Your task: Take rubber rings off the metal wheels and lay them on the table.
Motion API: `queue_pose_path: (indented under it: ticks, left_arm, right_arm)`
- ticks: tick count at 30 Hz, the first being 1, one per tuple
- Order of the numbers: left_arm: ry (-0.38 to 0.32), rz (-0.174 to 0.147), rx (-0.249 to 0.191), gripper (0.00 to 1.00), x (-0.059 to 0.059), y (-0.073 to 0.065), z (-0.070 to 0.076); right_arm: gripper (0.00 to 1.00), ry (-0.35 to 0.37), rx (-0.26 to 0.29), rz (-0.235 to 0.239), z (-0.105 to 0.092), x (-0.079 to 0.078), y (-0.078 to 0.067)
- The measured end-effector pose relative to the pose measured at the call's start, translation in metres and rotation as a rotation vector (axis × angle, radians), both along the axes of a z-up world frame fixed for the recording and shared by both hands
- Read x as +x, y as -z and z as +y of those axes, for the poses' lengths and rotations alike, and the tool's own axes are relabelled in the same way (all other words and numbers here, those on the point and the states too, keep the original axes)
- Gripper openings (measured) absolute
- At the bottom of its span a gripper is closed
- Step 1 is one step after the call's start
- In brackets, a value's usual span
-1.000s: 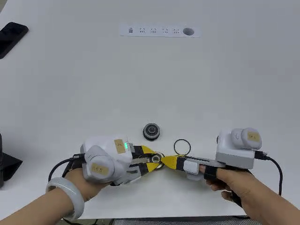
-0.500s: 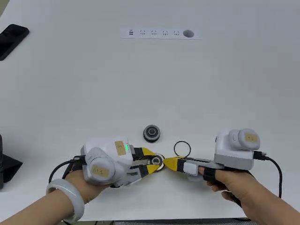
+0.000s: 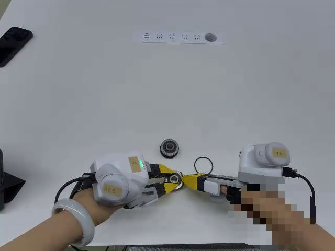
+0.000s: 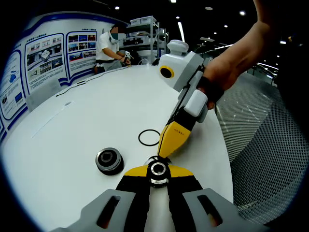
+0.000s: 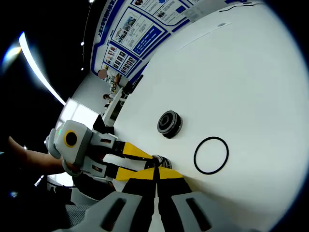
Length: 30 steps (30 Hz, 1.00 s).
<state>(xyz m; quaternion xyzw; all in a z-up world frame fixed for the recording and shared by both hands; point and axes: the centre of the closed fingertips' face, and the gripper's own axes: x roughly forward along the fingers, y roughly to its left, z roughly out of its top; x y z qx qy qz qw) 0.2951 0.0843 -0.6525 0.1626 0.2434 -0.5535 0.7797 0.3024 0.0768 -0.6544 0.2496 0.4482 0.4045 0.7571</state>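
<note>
My left gripper (image 3: 171,180) is shut on a small metal wheel (image 3: 176,181) near the table's front edge; its yellow jaws clamp the wheel (image 4: 158,170) from both sides. My right gripper (image 3: 185,181) comes in from the right, shut, its yellow tips pinching the black rubber ring (image 4: 155,158) at the wheel's rim (image 5: 158,161). A loose rubber ring (image 3: 203,165) lies flat on the table just beyond the right gripper (image 5: 155,170), also seen as the loose ring (image 5: 211,155) and loose ring (image 4: 149,137). A second wheel (image 3: 169,148) with its black ring on stands farther back.
A white power strip (image 3: 178,36) lies at the far side of the white table (image 3: 104,104). A black phone (image 3: 14,42) is at the far left and a dark object (image 3: 6,184) at the left edge. The table's front edge runs just under both hands.
Both grippers keep their places at the held wheel. Only the head camera has shifted a little.
</note>
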Motion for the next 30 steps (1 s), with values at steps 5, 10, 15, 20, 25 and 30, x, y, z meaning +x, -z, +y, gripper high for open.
queue_pose_path:
  ticks: [5,10,15,20,25,30]
  left_arm:
    - [0.002,-0.001,0.000,0.13,0.000,-0.001,0.000]
    - [0.002,-0.001,-0.001,0.13,0.000,0.000,0.000]
    - [0.000,-0.001,-0.002,0.13,0.000,0.000,0.001]
    - [0.001,-0.001,-0.001,0.13,0.000,0.000,0.001]
    - [0.002,-0.003,0.002,0.13,0.000,0.001,0.001]
    - [-0.003,0.001,-0.008,0.14,0.000,0.000,0.001]
  right_arm:
    - [0.02,-0.005,0.013,-0.004,0.004,-0.001,-0.003]
    - [0.02,-0.015,0.035,-0.005,0.009,-0.002,-0.008]
    - [0.02,-0.027,0.049,-0.030,0.013,0.001,-0.017]
    - [0.02,0.006,0.047,0.003,0.006,0.002,-0.010]
    - [0.02,0.014,0.035,0.010,0.002,0.002,-0.007]
    - [0.02,0.018,0.026,0.014,0.002,0.001,-0.004]
